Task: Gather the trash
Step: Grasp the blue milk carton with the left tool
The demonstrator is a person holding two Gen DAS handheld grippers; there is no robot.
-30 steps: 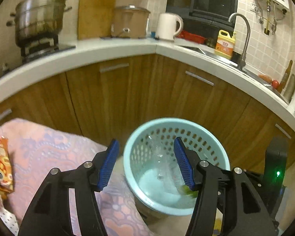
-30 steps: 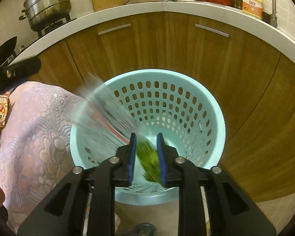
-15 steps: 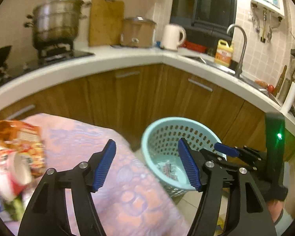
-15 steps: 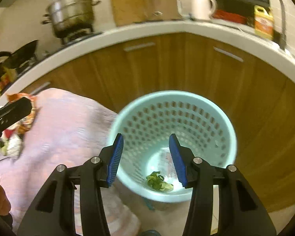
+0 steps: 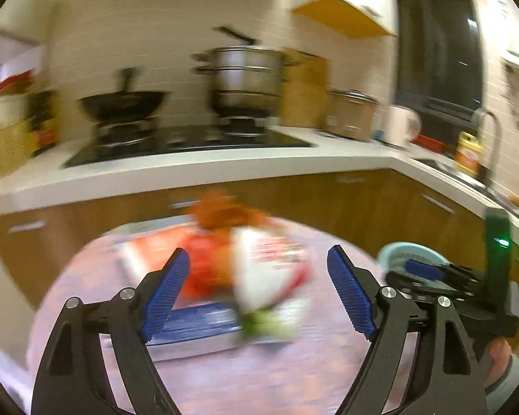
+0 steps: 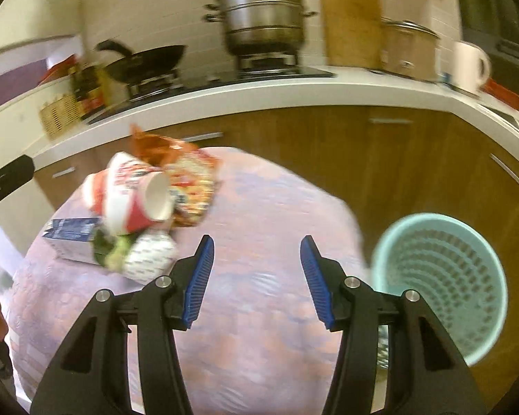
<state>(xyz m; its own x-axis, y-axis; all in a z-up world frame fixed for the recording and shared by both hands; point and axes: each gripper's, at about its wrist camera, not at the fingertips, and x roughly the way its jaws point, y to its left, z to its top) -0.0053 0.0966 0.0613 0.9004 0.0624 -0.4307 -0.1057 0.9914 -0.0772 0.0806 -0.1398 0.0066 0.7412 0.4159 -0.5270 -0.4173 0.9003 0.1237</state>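
A pile of trash lies on the pink patterned table (image 6: 259, 235): a red-and-white paper cup (image 6: 135, 200), an orange snack bag (image 6: 187, 180), a blue carton (image 6: 72, 231), green scraps (image 6: 114, 252) and a white dotted wrapper (image 6: 148, 259). In the left wrist view the pile is blurred, with the cup (image 5: 270, 273) between my fingers' line of sight. My left gripper (image 5: 259, 294) is open and empty above the table, facing the pile. My right gripper (image 6: 256, 280) is open and empty, right of the pile. The light-blue perforated basket (image 6: 443, 283) stands on the floor to the right.
Wooden cabinets and a white counter curve behind the table, with a wok (image 6: 145, 58), a steel steamer pot (image 6: 263, 14), a cutting board (image 6: 353, 24) and a white kettle (image 6: 470, 65). A wicker basket (image 6: 58, 117) sits at the counter's left end.
My right gripper opened and dropped the green scraps and plastic into the basket. Both grippers then swung left from the basket toward the trash pile on the table.
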